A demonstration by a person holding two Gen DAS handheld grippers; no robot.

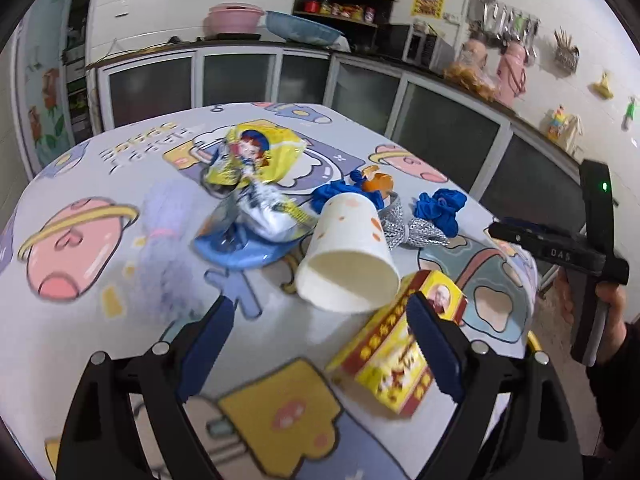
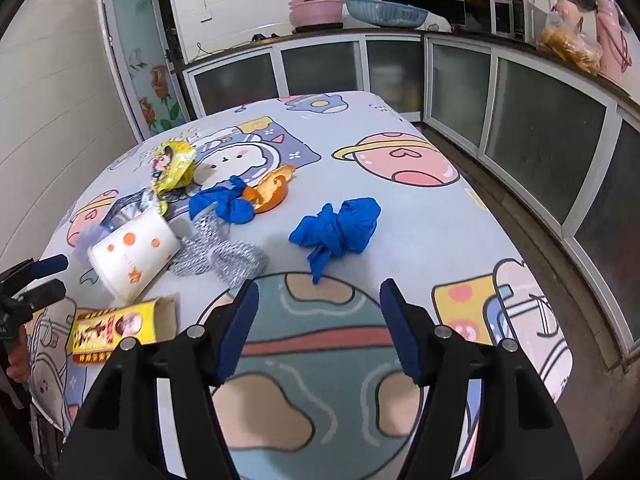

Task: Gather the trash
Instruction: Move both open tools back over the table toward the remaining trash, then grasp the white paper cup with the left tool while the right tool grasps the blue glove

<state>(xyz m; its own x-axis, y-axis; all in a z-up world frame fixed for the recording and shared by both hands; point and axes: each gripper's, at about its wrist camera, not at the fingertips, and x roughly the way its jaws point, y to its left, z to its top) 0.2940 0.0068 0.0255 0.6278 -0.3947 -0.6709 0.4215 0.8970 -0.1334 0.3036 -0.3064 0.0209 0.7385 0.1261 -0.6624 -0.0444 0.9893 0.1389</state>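
Trash lies on a cartoon-print table. A white paper cup lies on its side. A yellow and red carton lies beside it. Yellow snack wrappers, a blue crumpled glove, a second blue glove, orange peel and silver ribbon lie further back. My left gripper is open, just before the cup, its right finger over the carton. My right gripper is open, just short of the blue glove.
Kitchen cabinets with glass doors run along the back and right walls. A floor strip separates them from the table's right edge. Basins and a microwave stand on the counter. The right gripper's body shows at right in the left wrist view.
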